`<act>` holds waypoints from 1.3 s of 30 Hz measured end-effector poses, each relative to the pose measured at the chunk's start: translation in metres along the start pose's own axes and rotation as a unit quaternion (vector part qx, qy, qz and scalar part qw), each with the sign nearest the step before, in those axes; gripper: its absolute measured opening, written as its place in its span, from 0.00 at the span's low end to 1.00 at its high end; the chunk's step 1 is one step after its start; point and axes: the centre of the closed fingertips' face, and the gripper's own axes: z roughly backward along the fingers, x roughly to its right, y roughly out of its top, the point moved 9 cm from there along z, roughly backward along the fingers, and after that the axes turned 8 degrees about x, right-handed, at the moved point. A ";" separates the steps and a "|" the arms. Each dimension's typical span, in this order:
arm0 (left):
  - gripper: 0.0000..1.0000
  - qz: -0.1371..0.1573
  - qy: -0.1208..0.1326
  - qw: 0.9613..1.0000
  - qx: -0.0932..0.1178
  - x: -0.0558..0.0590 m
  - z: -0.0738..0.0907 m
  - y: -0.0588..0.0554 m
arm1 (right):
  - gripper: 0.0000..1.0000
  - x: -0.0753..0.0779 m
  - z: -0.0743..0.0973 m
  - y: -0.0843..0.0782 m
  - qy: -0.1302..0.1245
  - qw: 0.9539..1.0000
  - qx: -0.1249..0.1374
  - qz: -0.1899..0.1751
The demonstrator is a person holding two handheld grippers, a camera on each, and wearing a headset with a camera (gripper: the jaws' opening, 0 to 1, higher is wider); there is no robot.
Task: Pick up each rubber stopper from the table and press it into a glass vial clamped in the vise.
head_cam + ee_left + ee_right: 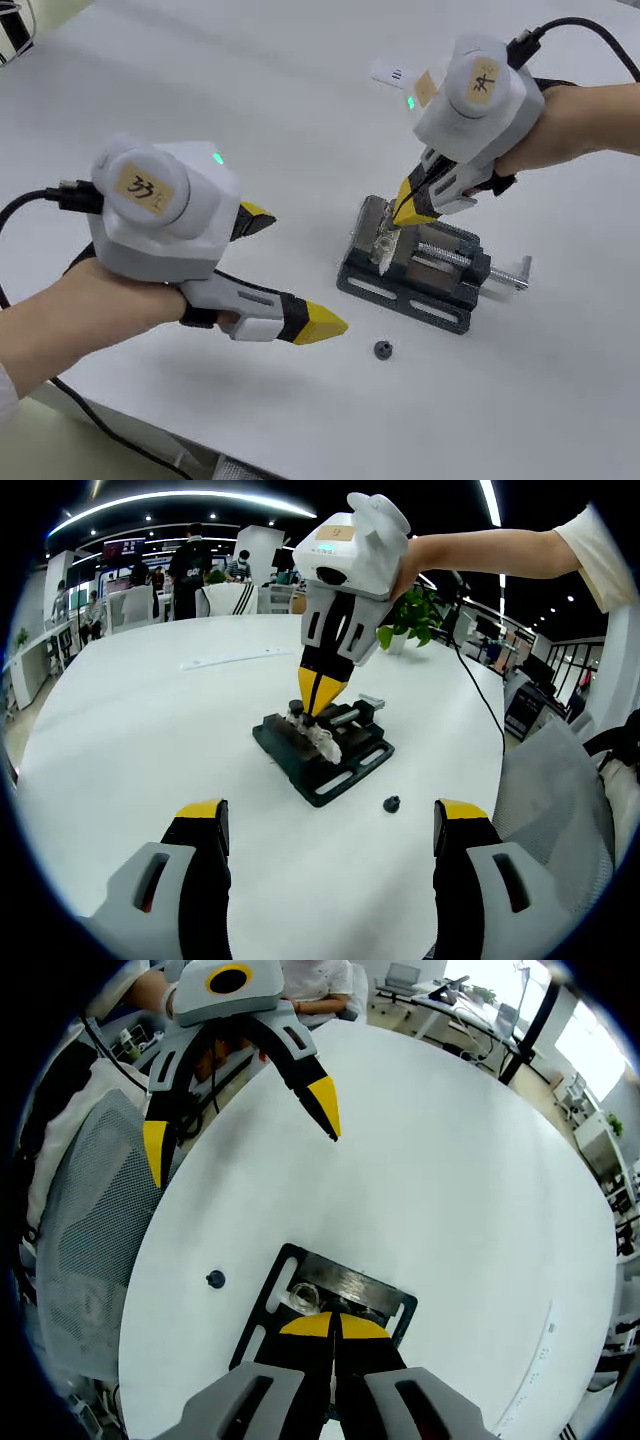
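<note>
Vise (415,270) sits directly beneath right gripper (405,215), whose jaws are together at the vial (303,1297) tops; cannot tell whether they pinch anything. Left gripper (292,270), jaws apart and empty, is the nearer to the loose stopper (383,350). The stopper lies on the table (250,120) just ahead of its tips, slightly right, short of the vise.

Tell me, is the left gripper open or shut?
Open. In the left gripper view, the left gripper has its yellow-tipped fingers far apart, with nothing held between them.
</note>
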 end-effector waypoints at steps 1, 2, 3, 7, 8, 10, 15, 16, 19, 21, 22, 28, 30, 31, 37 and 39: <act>0.83 0.001 -0.001 1.000 0.000 0.001 -0.001 0.001 | 0.00 0.000 -0.001 0.002 0.001 1.000 -0.004 0.000; 0.83 0.001 -0.001 1.000 0.000 0.002 -0.001 0.001 | 0.00 0.001 -0.001 0.003 -0.001 1.000 -0.010 -0.007; 0.83 0.000 -0.001 1.000 -0.001 0.001 -0.001 0.001 | 0.00 0.001 -0.002 0.004 0.000 1.000 -0.012 -0.010; 0.83 0.001 -0.002 1.000 -0.001 0.001 -0.001 0.001 | 0.00 0.003 -0.004 0.006 0.003 1.000 -0.029 -0.011; 0.83 0.000 -0.002 1.000 -0.001 0.001 -0.001 0.001 | 0.00 0.002 -0.004 0.008 0.004 0.999 -0.037 -0.007; 0.83 0.004 -0.001 1.000 0.001 0.000 -0.001 0.000 | 0.00 0.002 -0.006 0.011 0.004 0.998 -0.059 0.000; 0.83 0.004 -0.001 1.000 0.002 0.001 -0.002 0.001 | 0.00 0.004 -0.010 0.018 0.010 0.995 -0.096 0.010; 0.82 0.002 -0.001 1.000 0.003 0.001 -0.001 0.002 | 0.00 0.003 -0.009 0.018 0.009 0.995 -0.096 -0.004; 0.82 0.003 0.001 1.000 0.004 0.001 0.001 0.003 | 0.00 0.006 -0.009 0.016 0.011 0.995 -0.096 -0.029; 0.82 0.002 0.002 1.000 0.003 0.001 0.002 0.002 | 0.00 0.007 -0.008 0.015 0.013 0.995 -0.091 -0.044; 0.82 0.001 0.003 1.000 0.002 0.001 0.003 0.001 | 0.00 0.001 -0.007 0.016 0.012 0.995 -0.093 -0.038; 0.82 -0.006 0.004 1.000 0.005 0.002 0.006 0.006 | 0.00 -0.002 -0.006 0.016 -0.001 0.994 -0.095 -0.047; 0.82 -0.006 0.003 1.000 0.009 0.003 0.006 0.011 | 0.00 -0.004 -0.006 0.016 -0.006 0.995 -0.094 -0.038; 0.82 -0.008 0.002 1.000 0.008 0.004 0.007 0.013 | 0.00 -0.004 -0.005 0.016 -0.009 0.995 -0.092 -0.039; 0.82 -0.025 0.002 1.000 0.019 0.002 0.010 0.028 | 0.00 -0.002 -0.002 0.006 -0.018 0.997 -0.044 -0.059; 0.82 -0.029 0.002 0.999 0.020 0.003 0.011 0.032 | 0.00 -0.001 -0.002 0.006 -0.016 0.997 -0.041 -0.060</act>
